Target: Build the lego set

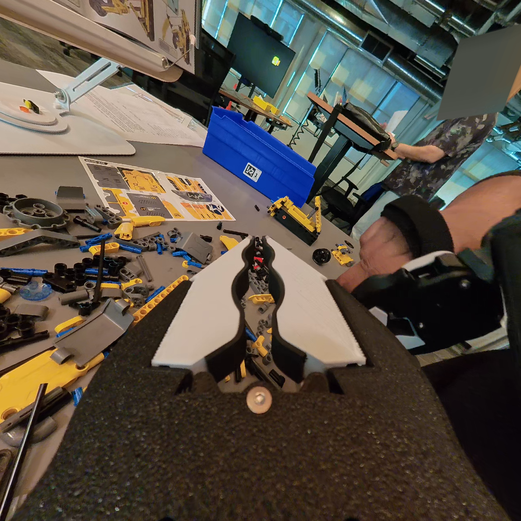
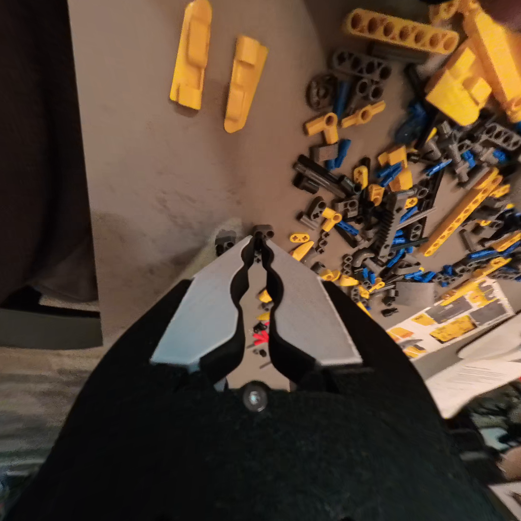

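- The right gripper (image 2: 258, 239) has its tips pinched on a small dark grey connector piece (image 2: 263, 231) with two round holes; the piece sticks out just past the tips, above the grey table (image 2: 158, 174)
- Just left of those tips a second small grey connector (image 2: 225, 242) lies on the table, apart from the held one
- Farther out and to the left, two long yellow panel pieces (image 2: 191, 53) lie side by side on bare table, well apart from the gripper
- To the right of the right gripper spreads a dense pile of yellow, blue, grey and black building pieces (image 2: 394, 214), with a yellow holed beam (image 2: 400, 31) at its far edge and a sticker sheet (image 2: 456, 318) at its near right
- The left gripper (image 1: 257, 239) has its fingers drawn close, only a narrow wavy gap between the black pads; nothing is gripped at the tips, and loose pieces show through the gap
- On its left, touching the gripper body's edge in view, sits a grey angled panel (image 1: 93, 332), among scattered black, yellow and blue parts
- Beyond the tips stands a small yellow and black partial assembly (image 1: 298, 220), near a blue bin (image 1: 253, 158)
- On the right a hand (image 1: 380, 253) with a black wrist strap grips the other tool
- A person in a patterned shirt (image 1: 439, 158) stands far right
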`<move>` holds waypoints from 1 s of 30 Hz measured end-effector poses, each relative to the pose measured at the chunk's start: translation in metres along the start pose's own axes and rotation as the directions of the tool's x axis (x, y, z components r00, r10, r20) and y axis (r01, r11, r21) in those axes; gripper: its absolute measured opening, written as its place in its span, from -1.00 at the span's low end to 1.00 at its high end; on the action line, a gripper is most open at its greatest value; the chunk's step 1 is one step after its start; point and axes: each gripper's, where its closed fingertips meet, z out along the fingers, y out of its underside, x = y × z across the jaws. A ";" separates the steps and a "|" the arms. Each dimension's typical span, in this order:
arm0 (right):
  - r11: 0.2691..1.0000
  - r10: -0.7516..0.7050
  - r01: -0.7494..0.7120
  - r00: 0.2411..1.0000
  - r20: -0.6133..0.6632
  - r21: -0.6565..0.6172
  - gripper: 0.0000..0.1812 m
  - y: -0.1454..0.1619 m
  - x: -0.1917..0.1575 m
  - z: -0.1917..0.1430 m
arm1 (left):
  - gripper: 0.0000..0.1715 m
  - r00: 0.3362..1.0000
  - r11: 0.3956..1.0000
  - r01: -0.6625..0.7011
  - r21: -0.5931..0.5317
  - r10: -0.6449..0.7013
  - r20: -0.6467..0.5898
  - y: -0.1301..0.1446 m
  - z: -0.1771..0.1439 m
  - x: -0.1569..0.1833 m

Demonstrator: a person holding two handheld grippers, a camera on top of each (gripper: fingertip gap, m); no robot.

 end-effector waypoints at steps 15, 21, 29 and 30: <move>0.982 -0.100 0.131 0.973 0.210 -0.138 -1.00 0.001 0.001 0.002 | -0.95 1.000 1.000 0.001 0.004 -0.001 0.005 -0.001 -0.001 -0.001; 0.972 -0.101 0.151 0.961 0.258 -0.181 -1.00 0.001 0.000 0.002 | -0.95 1.000 1.000 0.012 0.014 -0.012 0.026 -0.003 -0.004 -0.005; 0.999 -0.024 0.029 0.977 0.212 -0.020 -0.98 -0.009 0.001 -0.006 | -0.95 0.999 0.999 0.026 0.019 -0.026 0.034 -0.004 -0.005 -0.007; 1.000 0.008 -0.012 0.980 0.201 0.022 -0.98 -0.010 0.003 -0.011 | -0.95 0.999 0.999 0.027 0.024 -0.028 0.034 -0.005 -0.005 -0.007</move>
